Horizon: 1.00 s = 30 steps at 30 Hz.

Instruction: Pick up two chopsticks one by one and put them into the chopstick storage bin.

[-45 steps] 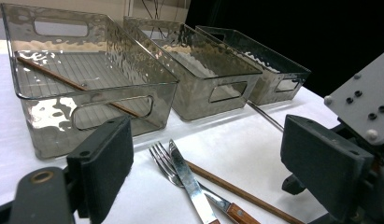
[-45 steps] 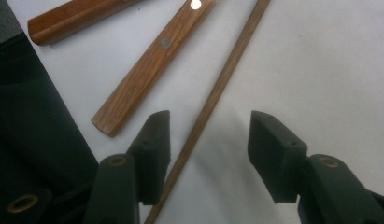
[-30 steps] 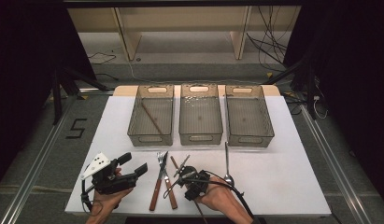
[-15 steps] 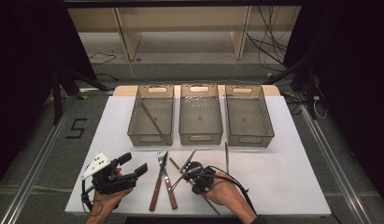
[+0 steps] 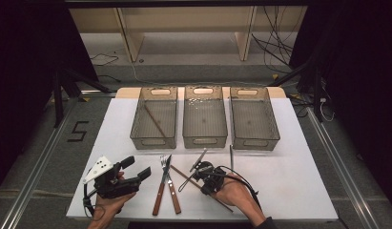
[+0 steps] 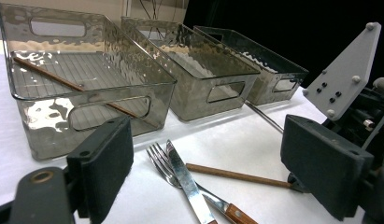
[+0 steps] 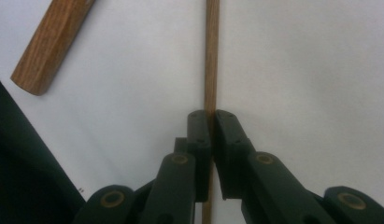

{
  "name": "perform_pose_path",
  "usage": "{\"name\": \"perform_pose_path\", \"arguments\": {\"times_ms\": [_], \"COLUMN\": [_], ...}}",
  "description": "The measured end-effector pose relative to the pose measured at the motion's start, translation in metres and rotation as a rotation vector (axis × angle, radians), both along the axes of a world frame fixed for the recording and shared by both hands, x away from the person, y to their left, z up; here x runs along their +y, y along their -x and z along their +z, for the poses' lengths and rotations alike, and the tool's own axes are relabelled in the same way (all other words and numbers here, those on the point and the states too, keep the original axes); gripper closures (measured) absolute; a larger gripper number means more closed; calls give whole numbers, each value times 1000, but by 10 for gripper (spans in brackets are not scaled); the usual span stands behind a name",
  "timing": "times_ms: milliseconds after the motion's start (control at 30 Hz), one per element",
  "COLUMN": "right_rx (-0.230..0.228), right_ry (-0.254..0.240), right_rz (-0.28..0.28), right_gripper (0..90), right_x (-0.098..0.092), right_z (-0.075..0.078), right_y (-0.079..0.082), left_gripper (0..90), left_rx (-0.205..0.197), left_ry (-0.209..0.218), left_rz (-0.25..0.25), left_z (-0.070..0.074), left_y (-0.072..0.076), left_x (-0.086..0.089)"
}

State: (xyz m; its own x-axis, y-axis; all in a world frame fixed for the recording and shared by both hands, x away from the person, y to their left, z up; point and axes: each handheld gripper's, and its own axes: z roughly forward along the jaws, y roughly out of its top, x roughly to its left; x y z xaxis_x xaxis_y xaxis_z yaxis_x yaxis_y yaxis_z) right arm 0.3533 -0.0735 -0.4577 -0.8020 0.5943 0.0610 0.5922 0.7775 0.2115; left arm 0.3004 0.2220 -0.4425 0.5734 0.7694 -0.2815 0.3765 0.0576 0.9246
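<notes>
Now my right gripper (image 7: 210,122) has its jaws pressed onto a chopstick (image 7: 211,56), having just been closing on it; the thin wooden stick runs straight between the pads and on ahead over the white table (image 7: 297,70). In the high view the right gripper (image 5: 201,168) sits low on the table's near side with the chopstick (image 5: 184,175) lying slantwise under it. Just left of it lie a fork (image 5: 162,183) and a knife (image 5: 170,186), wooden handles toward me, blade across the fork. Further left my left gripper (image 5: 136,168) rests with its jaws spread wide and nothing between them. Beyond stand three clear bins side by side; the left bin (image 5: 154,136) holds another chopstick (image 5: 155,121). A metal utensil (image 5: 231,156) lies near the right bin (image 5: 253,138).
</notes>
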Motion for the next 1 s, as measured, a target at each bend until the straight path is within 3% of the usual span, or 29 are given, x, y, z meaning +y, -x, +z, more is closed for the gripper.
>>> {"name": "perform_pose_path", "arguments": {"times_ms": [200,500,800,1000], "right_rx": [-10,-60,-112,-128], "right_ry": [-23,-113,-239,-283], "right_rz": [3,-16,-47,-58], "right_gripper": [858,858,858,858], "right_x": [-6,-11,0,16], "right_z": [5,35,63,74], "right_y": [-2,-10,-41,-64], "left_gripper": [166,166,166,166], "left_rx": [0,5,7,8], "left_ry": [-1,-4,-3,-2], "left_rz": [1,3,5,4], "left_z": [0,0,0,0], "left_y": [0,0,-1,-1], "left_x": [0,1,2,2]}}
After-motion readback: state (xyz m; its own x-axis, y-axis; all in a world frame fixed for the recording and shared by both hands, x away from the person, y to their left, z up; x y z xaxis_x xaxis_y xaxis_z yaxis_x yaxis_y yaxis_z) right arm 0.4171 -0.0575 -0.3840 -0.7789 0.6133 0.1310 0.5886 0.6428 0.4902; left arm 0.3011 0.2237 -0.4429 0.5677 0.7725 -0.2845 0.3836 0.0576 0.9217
